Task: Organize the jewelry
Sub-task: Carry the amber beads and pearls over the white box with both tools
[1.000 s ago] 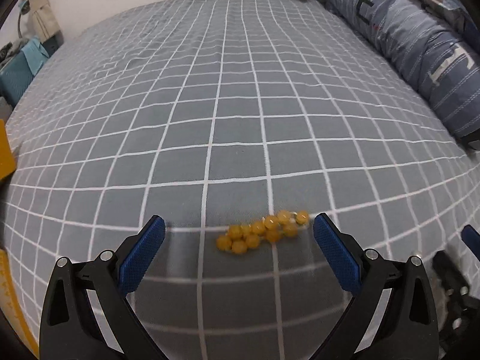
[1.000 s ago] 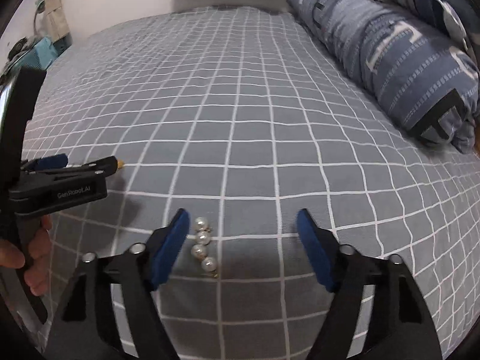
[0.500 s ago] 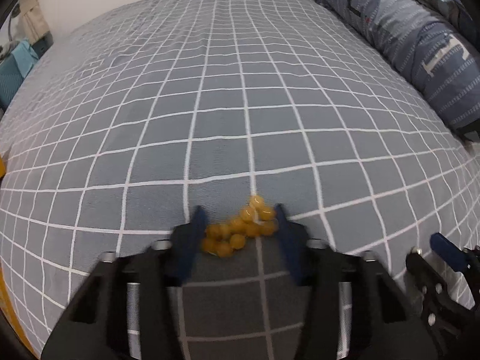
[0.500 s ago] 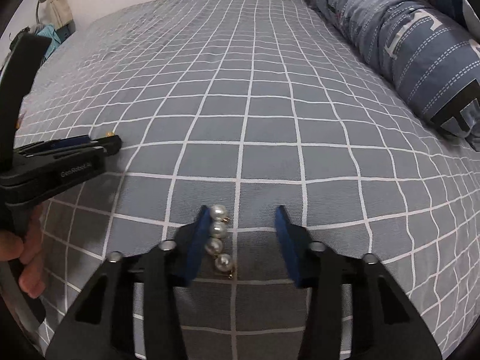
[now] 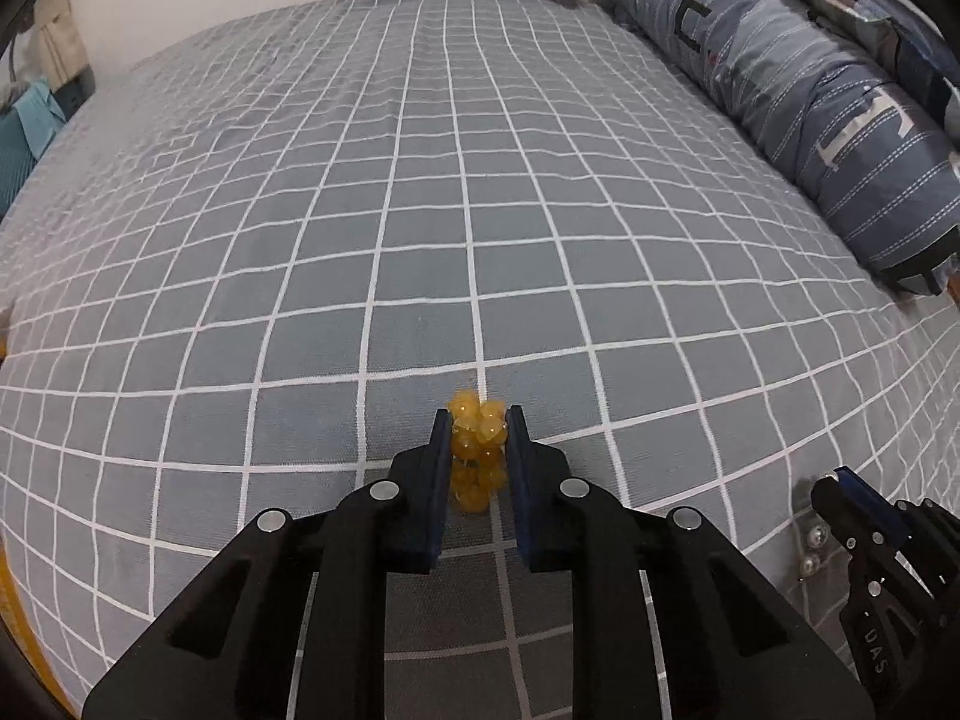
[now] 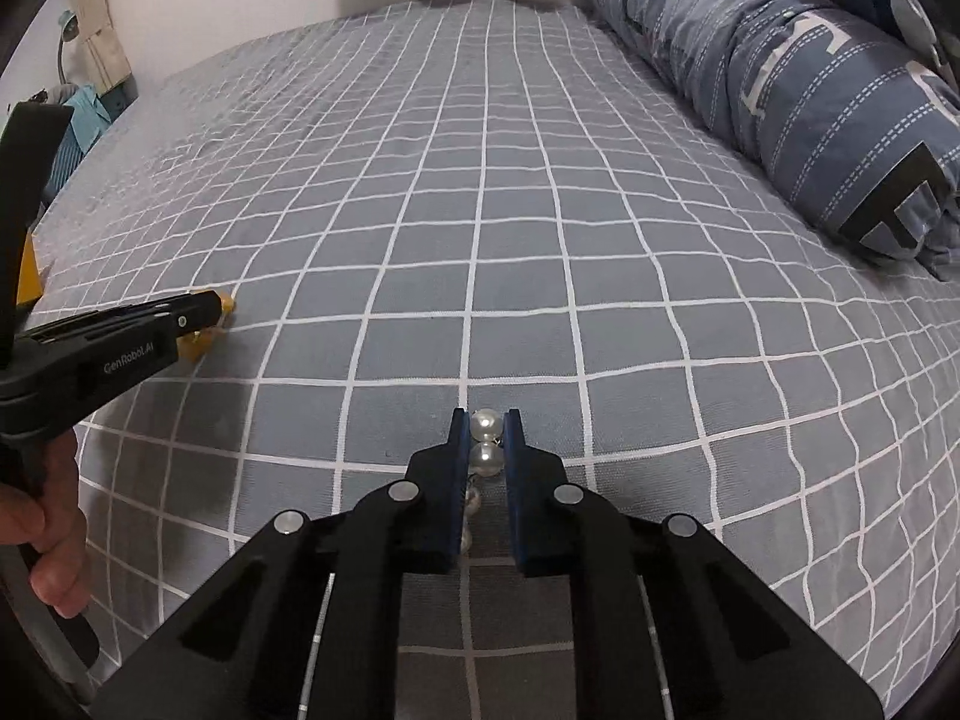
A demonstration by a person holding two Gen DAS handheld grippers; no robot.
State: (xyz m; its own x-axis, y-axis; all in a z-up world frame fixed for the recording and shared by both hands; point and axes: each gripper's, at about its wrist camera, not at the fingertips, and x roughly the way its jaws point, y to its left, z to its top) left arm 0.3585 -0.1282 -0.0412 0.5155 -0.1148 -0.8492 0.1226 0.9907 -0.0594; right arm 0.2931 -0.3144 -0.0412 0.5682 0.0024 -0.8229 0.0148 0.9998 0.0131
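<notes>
A bunch of yellow beads (image 5: 474, 447) lies on the grey checked bedsheet (image 5: 420, 210), squeezed between the blue pads of my left gripper (image 5: 478, 415), whose jaws are still closing on it. A short string of white pearls (image 6: 486, 457) is pinched in my right gripper (image 6: 485, 417), which is shut on it; its lower pearls hang hidden behind the fingers. In the left wrist view the right gripper (image 5: 840, 483) shows at the lower right with pearls (image 5: 813, 537) beneath it. From the right wrist, the left gripper (image 6: 219, 303) is seen over the yellow beads (image 6: 201, 348), held by a hand (image 6: 54, 516).
A blue striped rolled quilt (image 5: 810, 96) runs along the bed's right side. A teal cloth (image 5: 24, 138) sits past the left edge, with a yellow object (image 6: 27, 276) near the front left. The sheet stretches far ahead to a wall.
Both grippers went from wide open to closed. The left one gathered the spread yellow beads into a tight bunch; the right one closed around the pearl string.
</notes>
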